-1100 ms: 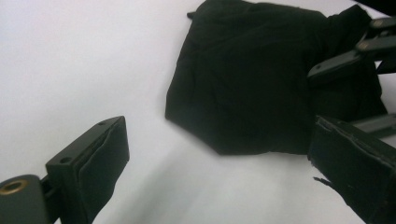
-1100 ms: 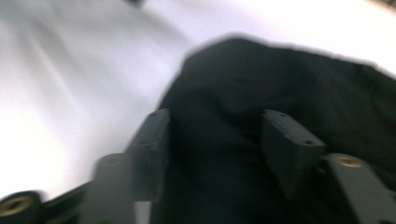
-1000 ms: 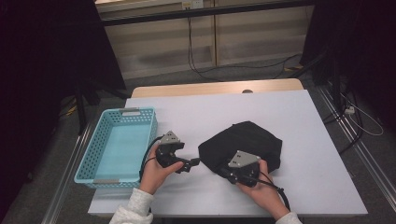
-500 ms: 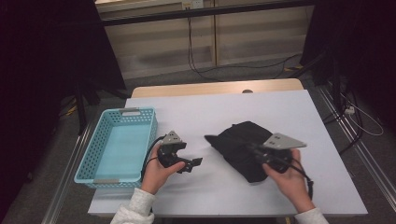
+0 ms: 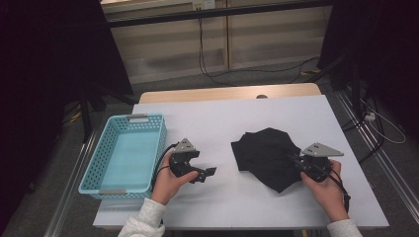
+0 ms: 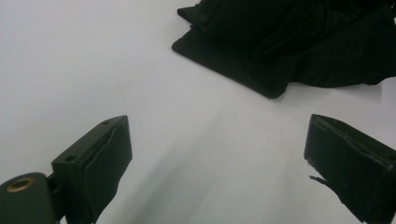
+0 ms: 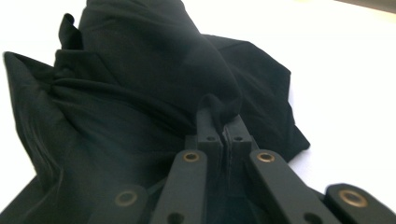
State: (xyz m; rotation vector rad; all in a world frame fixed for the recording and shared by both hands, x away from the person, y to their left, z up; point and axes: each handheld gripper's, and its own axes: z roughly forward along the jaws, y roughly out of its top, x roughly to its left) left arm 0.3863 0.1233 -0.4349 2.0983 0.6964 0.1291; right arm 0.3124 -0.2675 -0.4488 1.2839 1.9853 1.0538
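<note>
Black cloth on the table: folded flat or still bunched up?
Bunched. The black cloth lies crumpled with raised folds and creases, not flat; the right tongs are shut on a pinch of it at its near edge.

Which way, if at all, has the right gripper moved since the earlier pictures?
Yes. The right gripper, shut on the black cloth, has moved rightward toward the table's right edge, dragging the cloth along.
</note>
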